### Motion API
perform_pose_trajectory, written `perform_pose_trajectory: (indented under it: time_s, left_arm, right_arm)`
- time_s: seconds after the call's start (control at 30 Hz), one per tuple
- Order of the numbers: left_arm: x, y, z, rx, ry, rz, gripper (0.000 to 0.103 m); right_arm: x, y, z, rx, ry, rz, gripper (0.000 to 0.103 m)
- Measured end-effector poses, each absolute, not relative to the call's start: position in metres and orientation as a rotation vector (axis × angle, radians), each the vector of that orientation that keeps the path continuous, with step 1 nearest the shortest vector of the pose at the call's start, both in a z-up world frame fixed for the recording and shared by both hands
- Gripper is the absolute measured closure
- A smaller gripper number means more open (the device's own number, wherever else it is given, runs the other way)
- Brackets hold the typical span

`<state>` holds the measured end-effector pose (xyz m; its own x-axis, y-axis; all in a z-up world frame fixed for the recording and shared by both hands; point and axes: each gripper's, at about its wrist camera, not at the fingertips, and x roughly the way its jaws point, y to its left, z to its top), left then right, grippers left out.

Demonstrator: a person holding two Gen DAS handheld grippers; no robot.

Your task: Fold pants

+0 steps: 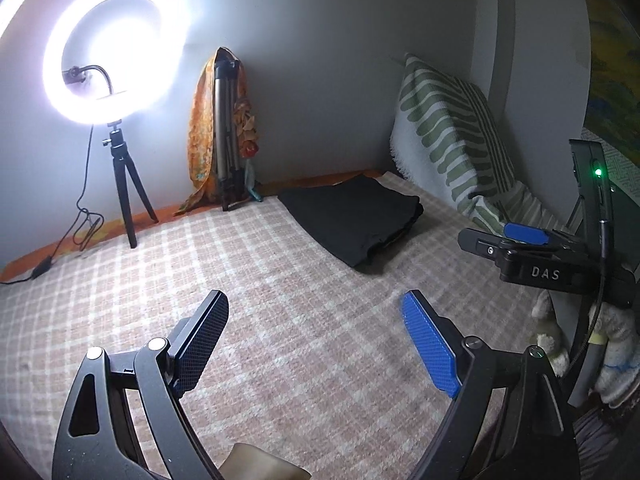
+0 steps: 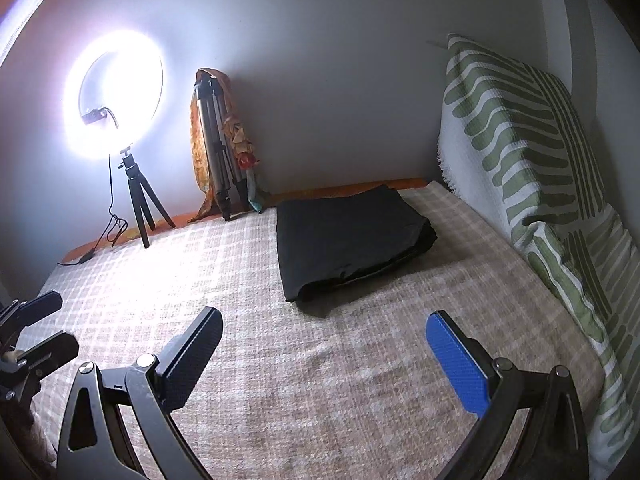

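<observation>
Viewing the black pants (image 2: pixel 352 240), I find them folded into a flat, layered rectangle near the checked bed cover's (image 2: pixel 280 380) far edge; my left gripper (image 1: pixel 316 344) and right gripper (image 2: pixel 328 356) hover wide apart, empty.

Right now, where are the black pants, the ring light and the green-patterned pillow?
black pants (image 2: pixel 344 232): right wrist view, on the top panel of the folded stack.
ring light (image 1: pixel 116 52): left wrist view, on the glowing ring's lit area.
green-patterned pillow (image 2: pixel 520 128): right wrist view, on its front face.
</observation>
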<state>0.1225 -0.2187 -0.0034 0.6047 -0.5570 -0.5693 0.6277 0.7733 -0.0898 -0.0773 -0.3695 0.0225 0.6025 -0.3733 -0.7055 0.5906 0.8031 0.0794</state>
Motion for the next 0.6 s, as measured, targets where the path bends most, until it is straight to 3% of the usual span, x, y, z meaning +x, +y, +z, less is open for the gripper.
perform_pose_trajectory:
  time_s: [0.17,0.6]
  left_arm:
    - [0.117,-0.218,-0.004,0.122,0.609,-0.69,0.004]
    - [0.11,-0.211,0.001,0.135,0.595,-0.678,0.004]
  right_arm:
    - [-0.08,-0.371,0.021,0.322,0.729,-0.574,0.0]
    - [-0.076,-0.367,0.018,0.296,0.727,-0.565,0.0]
